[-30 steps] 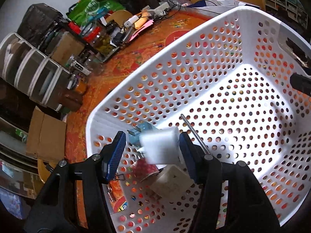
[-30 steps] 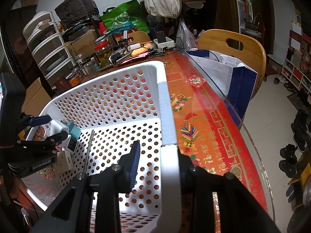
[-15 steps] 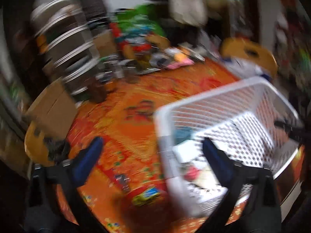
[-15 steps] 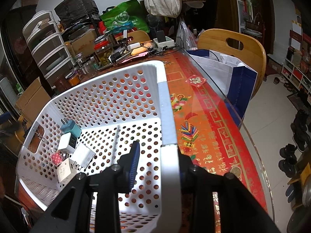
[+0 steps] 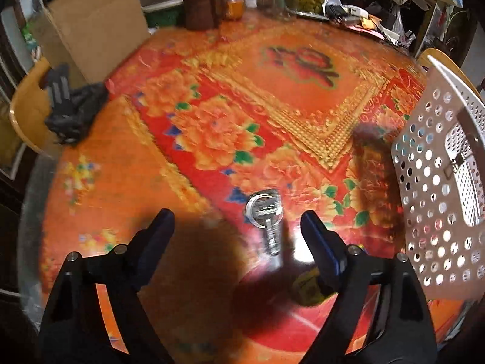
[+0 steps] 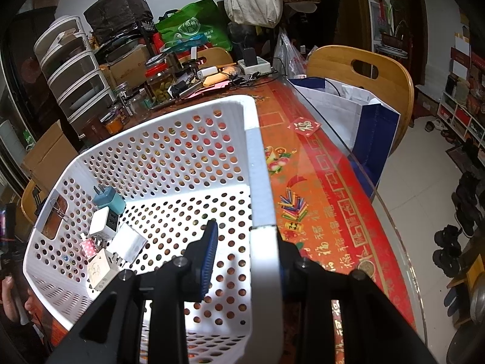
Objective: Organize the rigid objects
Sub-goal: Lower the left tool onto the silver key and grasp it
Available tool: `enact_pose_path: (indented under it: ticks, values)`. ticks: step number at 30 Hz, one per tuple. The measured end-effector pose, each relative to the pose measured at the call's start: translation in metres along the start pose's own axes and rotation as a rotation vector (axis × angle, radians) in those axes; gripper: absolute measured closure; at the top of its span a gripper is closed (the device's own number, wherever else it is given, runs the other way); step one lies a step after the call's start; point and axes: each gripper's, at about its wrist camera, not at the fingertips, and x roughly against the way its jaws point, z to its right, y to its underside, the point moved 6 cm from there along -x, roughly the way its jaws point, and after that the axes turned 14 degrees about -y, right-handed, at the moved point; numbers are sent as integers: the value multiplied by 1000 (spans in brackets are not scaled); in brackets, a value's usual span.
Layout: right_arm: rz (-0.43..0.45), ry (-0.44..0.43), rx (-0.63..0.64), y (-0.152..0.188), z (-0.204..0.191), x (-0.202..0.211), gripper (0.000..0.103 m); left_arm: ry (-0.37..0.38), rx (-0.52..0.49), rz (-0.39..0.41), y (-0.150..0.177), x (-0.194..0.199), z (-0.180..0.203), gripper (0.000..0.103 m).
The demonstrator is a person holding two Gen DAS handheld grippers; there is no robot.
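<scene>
Left gripper [image 5: 236, 227] jaws closing, empty, over what seems a key [image 5: 266, 215] (blurred) lying between them.

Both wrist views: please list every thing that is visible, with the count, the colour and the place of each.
basket: one, white, perforated, on the table
chargers: about four, teal, white and cream, in the basket's far corner
key: one, silver, on a ring, on the table outside the basket
tablecloth: one, red and orange, floral, under a clear cover
yellow item: one, blurred, by the left gripper's right finger
jars: several, at the table's far edge
drawer unit: one, white, behind the table
chairs: at least two, wooden, around the table
left gripper: black and blue, above the key, jaws closing, nothing touched
right gripper: black and blue, clamped on the basket's rim
</scene>
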Motion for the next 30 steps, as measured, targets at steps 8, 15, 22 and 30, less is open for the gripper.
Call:
enact_pose_path:
  ticks: [8,15,22,30]
  values:
    - [2,-3,2,1,0,0,71,26,14,-48,-6,-15,21,45]
    - [4,-10,7,1,0,1,71,13,58,-56,-10,-11,14,79]
    - [4,-10,6,1,0,1,71,24,52,-39,-7,-5,18,80]
    - [6,-10,7,1,0,1,71,15,48,-6,-11,10,11,90]
